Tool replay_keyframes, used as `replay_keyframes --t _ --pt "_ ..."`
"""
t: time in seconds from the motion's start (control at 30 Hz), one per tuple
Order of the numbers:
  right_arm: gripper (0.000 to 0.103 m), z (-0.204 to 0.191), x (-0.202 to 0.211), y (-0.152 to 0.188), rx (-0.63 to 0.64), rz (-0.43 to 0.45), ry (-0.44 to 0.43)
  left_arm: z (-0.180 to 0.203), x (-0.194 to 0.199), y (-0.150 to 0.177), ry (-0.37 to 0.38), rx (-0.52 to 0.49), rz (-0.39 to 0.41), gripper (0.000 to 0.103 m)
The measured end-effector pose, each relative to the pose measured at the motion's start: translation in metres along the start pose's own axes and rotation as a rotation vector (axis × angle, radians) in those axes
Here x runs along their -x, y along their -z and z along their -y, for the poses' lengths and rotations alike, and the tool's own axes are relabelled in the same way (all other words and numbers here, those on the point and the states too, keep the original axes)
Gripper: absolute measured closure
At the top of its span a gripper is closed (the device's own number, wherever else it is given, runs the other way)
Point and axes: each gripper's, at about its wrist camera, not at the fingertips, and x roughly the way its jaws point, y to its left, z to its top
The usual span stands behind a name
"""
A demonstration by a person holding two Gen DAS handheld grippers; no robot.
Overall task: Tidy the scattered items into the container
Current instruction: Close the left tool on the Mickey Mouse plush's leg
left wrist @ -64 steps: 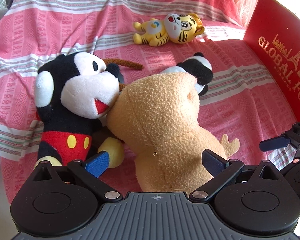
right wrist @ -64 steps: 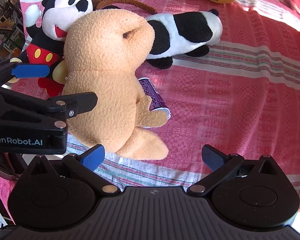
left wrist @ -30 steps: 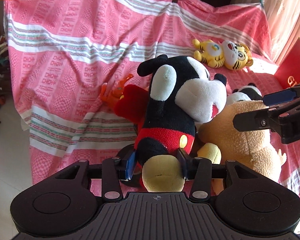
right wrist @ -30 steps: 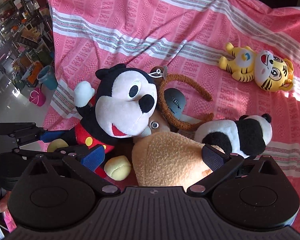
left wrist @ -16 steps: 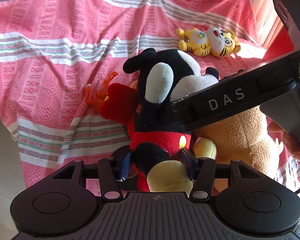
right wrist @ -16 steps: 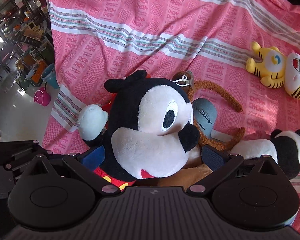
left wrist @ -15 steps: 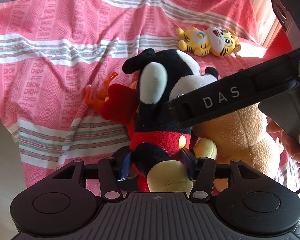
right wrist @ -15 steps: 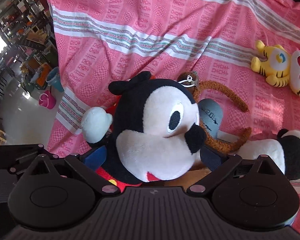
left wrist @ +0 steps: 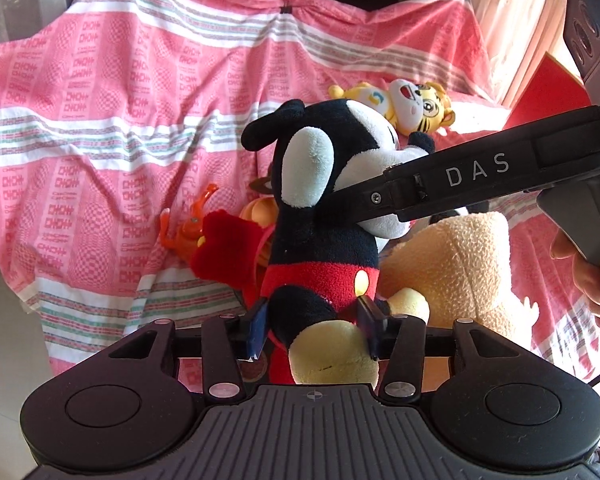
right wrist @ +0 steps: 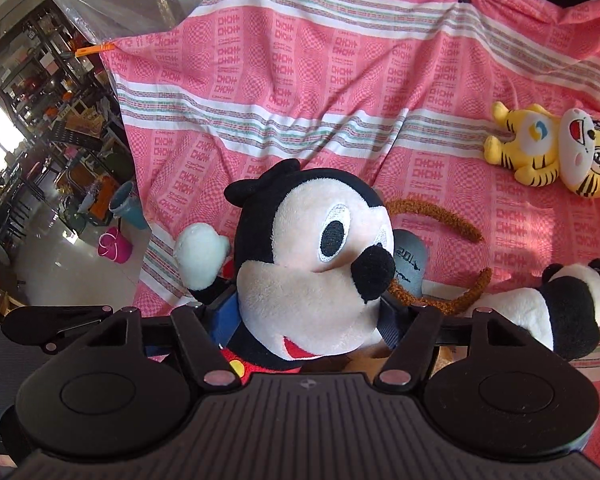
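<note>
- Left wrist view: left gripper (left wrist: 314, 330) has its jaws narrowed on the mouse plush (left wrist: 324, 216), pads pressing both sides of its lower body just above the yellow foot. Jaws eased in a touch just now, plush betw. them.
- Plush stands upright in that grip, back to this cam, black ear and white hand up top.
- Right gripper's finger, marked DAS, crosses in front of the plush's head from the right side; a hand (left wrist: 592, 276) holds that tool at the frame edge.
- Right wrist view: right gripper (right wrist: 308, 320) sits around the mouse plush (right wrist: 312, 276) at neck/head level, jaws about half wide and just been closing w/ the head betw. them. Blue pad on the left side looks to touch the plush; the right pad is half hidden behind the cheek, so can't tell if it's a firm squeeze.
- Tan plush (left wrist: 456, 268) lies just beside the mouse plush, to its right, touching it.
- Panda plush (right wrist: 556, 312) lies on the pink striped cloth (right wrist: 340, 92), near the right gripper's right finger.
- Tiger plush (right wrist: 552, 152) lies further back on the cloth, well apart from both grippers.
- Red plush bit (left wrist: 224, 244) and an orange toy (left wrist: 188, 228) sit left of the mouse plush, on the cloth.
- Red box (left wrist: 548, 92) shows at the far right edge, only a corner in view.
</note>
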Motion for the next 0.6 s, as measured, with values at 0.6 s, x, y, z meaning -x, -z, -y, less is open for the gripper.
replay_keyframes --t 0.6 --pt "0.029 0.013 0.017 0.022 -0.009 -0.021 0.025 -0.079 -0.029 0.003 0.187 0.416 -0.046 0.061"
